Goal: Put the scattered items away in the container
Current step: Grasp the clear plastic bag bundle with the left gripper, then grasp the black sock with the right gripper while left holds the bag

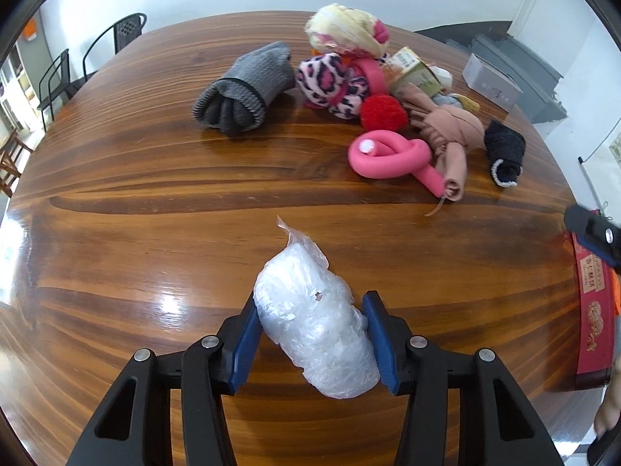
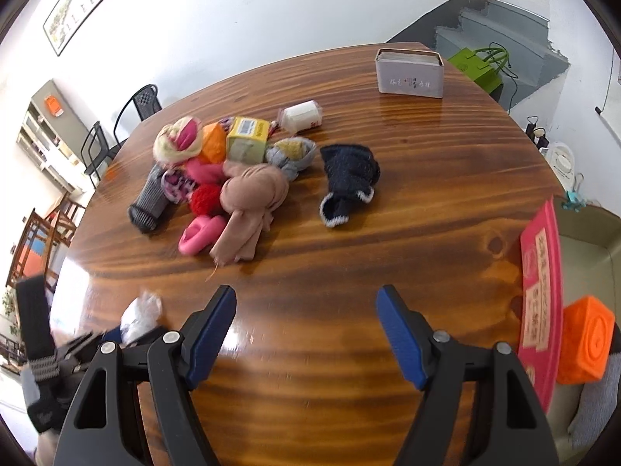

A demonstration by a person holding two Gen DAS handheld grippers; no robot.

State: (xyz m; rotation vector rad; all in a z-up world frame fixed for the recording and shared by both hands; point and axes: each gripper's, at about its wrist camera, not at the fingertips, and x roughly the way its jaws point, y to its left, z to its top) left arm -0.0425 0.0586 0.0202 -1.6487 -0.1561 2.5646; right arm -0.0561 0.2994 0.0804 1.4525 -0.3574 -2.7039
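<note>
Left wrist view: a glossy wooden table [image 1: 155,202] under white walls, two black chairs [image 1: 97,50] beyond its far edge. The left gripper [image 1: 310,334] pinches a clear plastic bag [image 1: 314,322] between its blue pads, the bag resting on the wood. Far off lies a heap: one grey sock [image 1: 244,89], one pink foam tube [image 1: 388,155].

Right wrist view: the same table, grey stairs [image 2: 500,39] behind it, one tin [image 2: 409,73] at its far side. The right gripper [image 2: 306,334] is spread wide over bare wood. One red box [image 2: 541,291] holding one orange cube [image 2: 586,339] sits at the right edge.
</note>
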